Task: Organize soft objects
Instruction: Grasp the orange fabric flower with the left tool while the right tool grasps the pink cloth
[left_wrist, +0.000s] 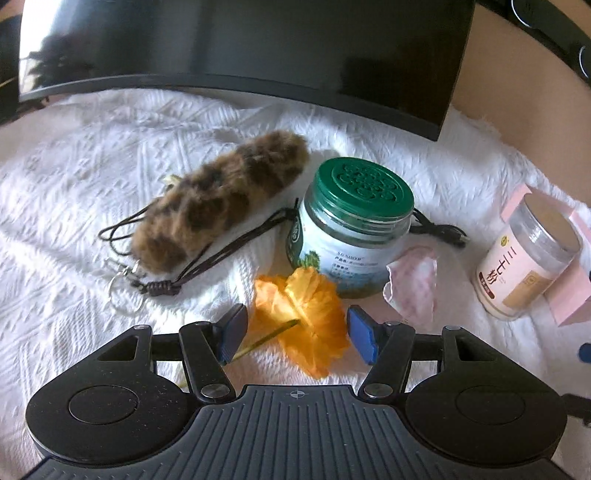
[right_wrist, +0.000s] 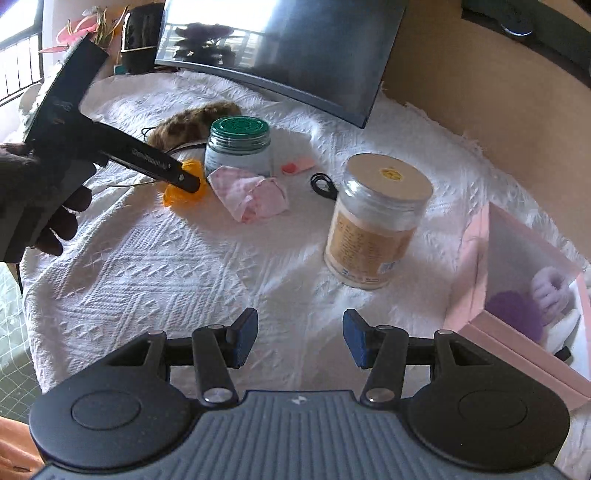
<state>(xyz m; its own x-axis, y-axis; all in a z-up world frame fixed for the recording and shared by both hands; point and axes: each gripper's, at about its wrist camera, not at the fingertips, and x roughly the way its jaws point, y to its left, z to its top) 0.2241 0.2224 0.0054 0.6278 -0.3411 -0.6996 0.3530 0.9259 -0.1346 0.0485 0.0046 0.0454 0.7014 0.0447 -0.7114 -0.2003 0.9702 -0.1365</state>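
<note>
White textured cloth (left_wrist: 92, 177) covers the desk; a dark monitor (left_wrist: 258, 48) stands along its far edge.

Task item in hand: orange fabric flower (left_wrist: 306, 314), lying on the cloth toward the middle of the desk, just in front of the green-lidded jar (left_wrist: 354, 225). Left gripper (left_wrist: 297, 332) hangs over it, jaws spread wide, one blue pad on each side of the bloom and neither pressing it. Nothing held. Right gripper (right_wrist: 299, 338) is also parted and empty, over bare cloth nearer the front edge, beside the pink box (right_wrist: 517, 295) at the right edge.

Other soft items: leopard-print furry pouch (left_wrist: 221, 199) with cords and key ring toward the far left; pink patterned cloth (left_wrist: 413, 284) just right of the flower.

Risks, as judged:
- The flower's thin stem (left_wrist: 266, 338) runs under the left pad; a closure on petals only may let the bloom slip or crush.
- The green-lidded jar is very near the flower; a forward push could nudge or tip it.
- The pink cloth sits close to the right pad and might be caught together with the flower.
- The clear jar with pale powder (right_wrist: 376, 221) stands between the flower and the box and could be struck in a carry.

Unclear:
- Box contents only partly seen in the right wrist view: something purple and something pale, not identifiable.
- A black cable (right_wrist: 321, 184) and a small pink-red item (right_wrist: 297, 166) lie behind the jars; the latter is unidentified.
- In the right wrist view the left tool hides most of the flower.
</note>
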